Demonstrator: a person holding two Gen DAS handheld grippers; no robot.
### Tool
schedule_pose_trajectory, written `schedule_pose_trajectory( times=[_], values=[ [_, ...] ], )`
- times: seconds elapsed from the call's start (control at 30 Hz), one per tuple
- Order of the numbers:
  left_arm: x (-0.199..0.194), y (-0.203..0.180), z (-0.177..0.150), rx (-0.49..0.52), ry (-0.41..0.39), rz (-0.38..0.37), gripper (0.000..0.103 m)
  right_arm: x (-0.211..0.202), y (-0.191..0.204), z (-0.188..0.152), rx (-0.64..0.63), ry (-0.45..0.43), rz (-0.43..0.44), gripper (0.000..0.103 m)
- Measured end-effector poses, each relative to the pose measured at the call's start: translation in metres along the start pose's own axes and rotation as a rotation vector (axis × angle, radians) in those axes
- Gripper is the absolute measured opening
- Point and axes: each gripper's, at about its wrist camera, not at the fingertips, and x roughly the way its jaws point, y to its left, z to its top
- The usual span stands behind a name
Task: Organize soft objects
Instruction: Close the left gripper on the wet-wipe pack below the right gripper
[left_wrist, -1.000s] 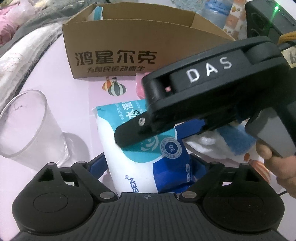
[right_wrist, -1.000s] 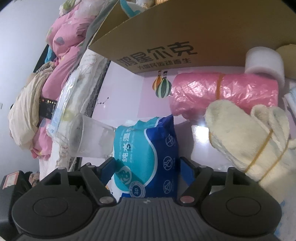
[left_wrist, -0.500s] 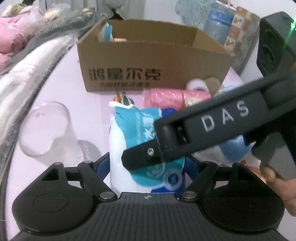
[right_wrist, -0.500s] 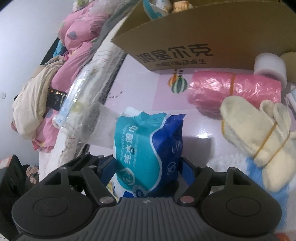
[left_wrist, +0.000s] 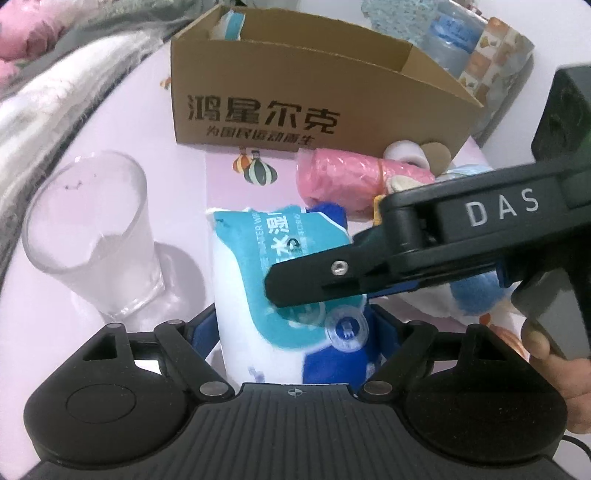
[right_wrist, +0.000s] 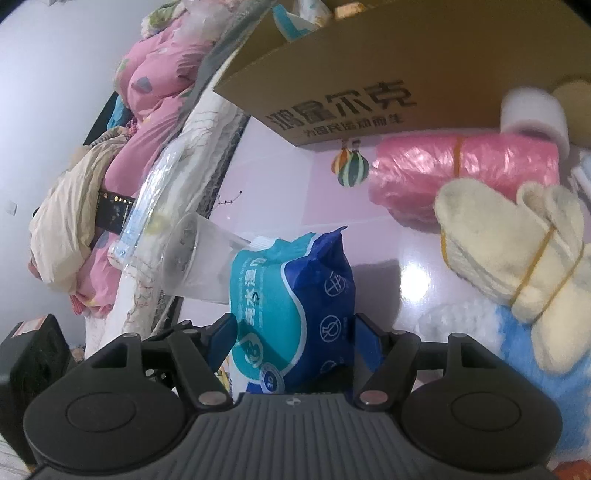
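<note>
Not far along yet. Going left to right: plastic cup (left_wrist: 92, 236), then the wet wipes pack (left_wrist: 280, 280) sitting between both my grippers. My left gripper (left_wrist: 295, 332) is easing open around it; my right gripper (right_wrist: 291, 332) is closing on its sides. Pink bag roll (right_wrist: 465, 173), bundled gloves (right_wrist: 517, 258) and a blue plush (left_wrist: 476, 291) are waiting on the table. The cardboard box (left_wrist: 314, 110) holds only a few things.

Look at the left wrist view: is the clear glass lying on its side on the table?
No, the clear glass stands upright on its base beside the wet wipes pack.
</note>
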Motion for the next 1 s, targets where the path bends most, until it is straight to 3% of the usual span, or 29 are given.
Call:
schedule_pose_trajectory(
  times=[0.27,0.5,0.63,1.0],
  values=[
    [0.003,0.002,-0.007,0.026,0.043,-0.036,0.089,0.008,-0.011,-0.003,0.090,0.029,-0.002,0.070],
    [0.007,-0.009,-0.009,0.060,0.040,-0.001,0.091,0.019,-0.001,0.002,0.067,0.021,0.009,0.080],
    [0.003,-0.012,-0.011,0.056,0.031,0.019,0.086,0.016,-0.002,-0.001,0.063,-0.007,-0.005,0.062],
    [-0.033,-0.024,-0.011,0.036,-0.020,0.052,0.082,-0.013,0.012,-0.013,-0.002,-0.086,0.017,0.055]
  ],
)
